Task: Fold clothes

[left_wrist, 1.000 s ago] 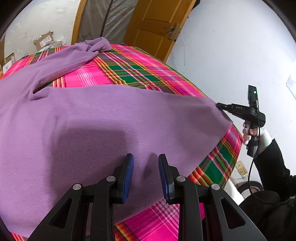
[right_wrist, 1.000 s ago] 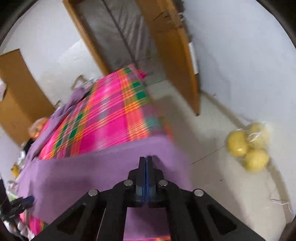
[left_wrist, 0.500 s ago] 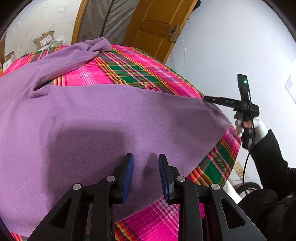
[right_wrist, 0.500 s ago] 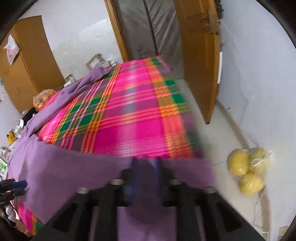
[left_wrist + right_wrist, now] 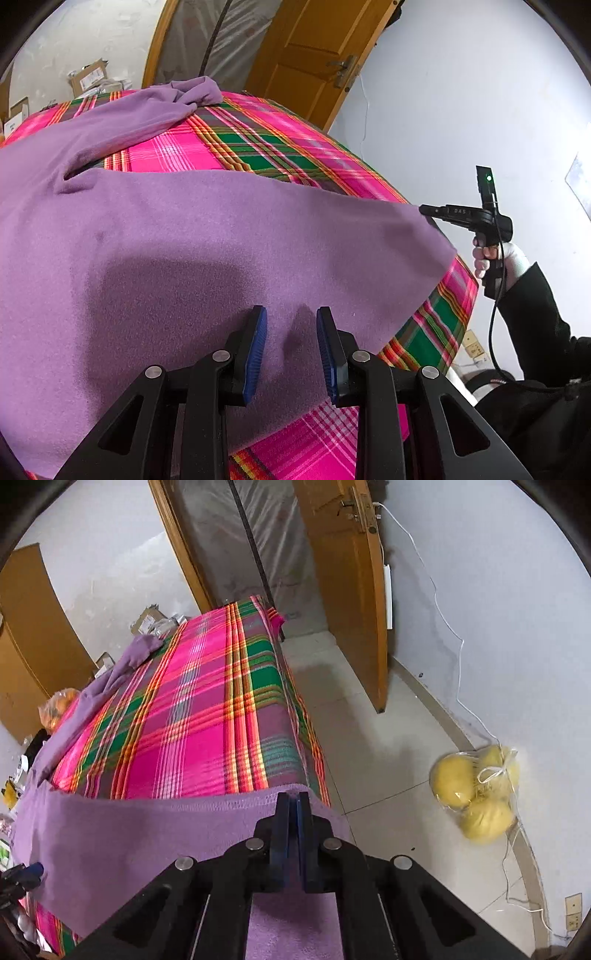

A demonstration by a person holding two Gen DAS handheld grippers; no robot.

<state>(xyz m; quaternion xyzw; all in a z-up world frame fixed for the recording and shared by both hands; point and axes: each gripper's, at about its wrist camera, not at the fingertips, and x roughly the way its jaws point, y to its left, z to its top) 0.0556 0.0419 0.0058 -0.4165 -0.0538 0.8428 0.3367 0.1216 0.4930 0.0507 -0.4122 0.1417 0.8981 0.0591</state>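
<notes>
Purple garment point(image 5: 207, 236) spread flat across the near end of a bed with a plaid cover point(image 5: 258, 147). Its long axis runs across the bed, left claw to right claw. One sleeve point(image 5: 147, 110) trails away toward the far end, cuff bunched. Left claw point(image 5: 288, 332): narrowly parted, hovering over the cloth, gripping nothing. Right claw point(image 5: 293, 812): closed on the garment's corner at the bed's right edge. Bare floor point(image 5: 369, 738) beside that edge; bag of yellow fruit point(image 5: 476, 790) by the wall.
</notes>
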